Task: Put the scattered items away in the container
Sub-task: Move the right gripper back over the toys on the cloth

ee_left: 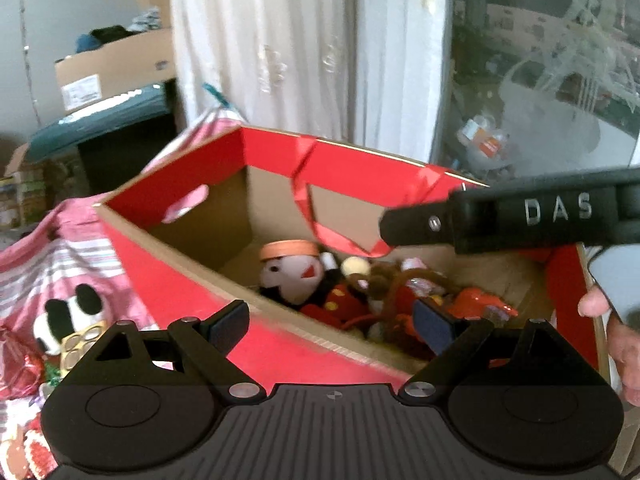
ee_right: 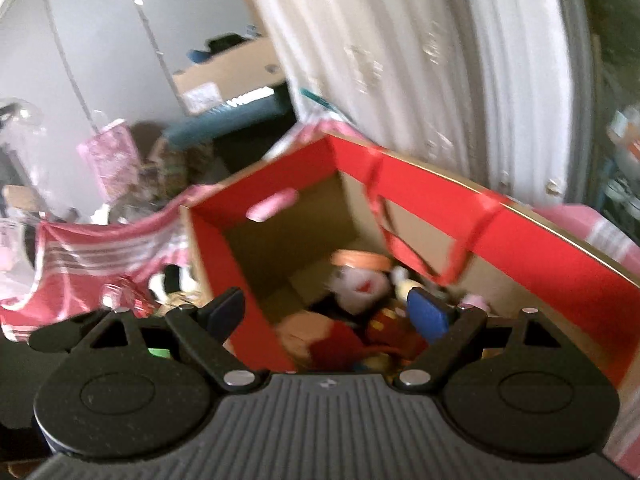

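Pink striped cloth (ee_left: pixel 60 256), panda toy (ee_left: pixel 68 316) beside box (ee_left: pixel 168 276)

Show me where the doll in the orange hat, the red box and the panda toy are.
Doll in orange hat (ee_left: pixel 294 276): left wrist view, its face.
Red box (ee_left: pixel 168 268): left wrist view, left outer wall.
Panda toy (ee_left: pixel 60 320): left wrist view, its head.

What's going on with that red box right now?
Both grippers open, empty. Red box holds doll, other toys. Panda plush outside.
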Motion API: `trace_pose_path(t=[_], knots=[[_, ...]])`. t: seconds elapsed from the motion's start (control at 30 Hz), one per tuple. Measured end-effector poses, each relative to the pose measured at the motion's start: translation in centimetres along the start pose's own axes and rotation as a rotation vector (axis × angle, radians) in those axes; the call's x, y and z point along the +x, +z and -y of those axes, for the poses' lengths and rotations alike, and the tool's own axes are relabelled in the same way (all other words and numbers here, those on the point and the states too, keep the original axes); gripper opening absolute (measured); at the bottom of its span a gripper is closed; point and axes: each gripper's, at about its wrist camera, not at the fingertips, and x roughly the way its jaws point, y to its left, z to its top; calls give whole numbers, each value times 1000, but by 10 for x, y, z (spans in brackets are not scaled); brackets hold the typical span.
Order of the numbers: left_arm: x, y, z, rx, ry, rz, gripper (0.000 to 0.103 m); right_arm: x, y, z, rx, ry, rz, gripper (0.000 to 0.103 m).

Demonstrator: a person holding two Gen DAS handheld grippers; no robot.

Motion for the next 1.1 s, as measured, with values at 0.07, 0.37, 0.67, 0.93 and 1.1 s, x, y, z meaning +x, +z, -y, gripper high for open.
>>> trace_pose_path(t=[0.07,0.37,0.67,0.93,1.1], knots=[[-14,-4,-13,-6,42,25,95,-1,3,-16,-14,37,20,90],[-42,-49,-106,-132,235,-40,95,18,-4,-96,-128,206,1,90],[-32,-126,-168,-246,317,-193,95,65,-46,-153,-225,272,-155,89],[1,-196,-196,-343,336,-350,92,116,-90,-157,-231,168,-316,82],[21,-219,-204,-384,323,-409,90,141,-110,-150,-216,107,-399,76]])
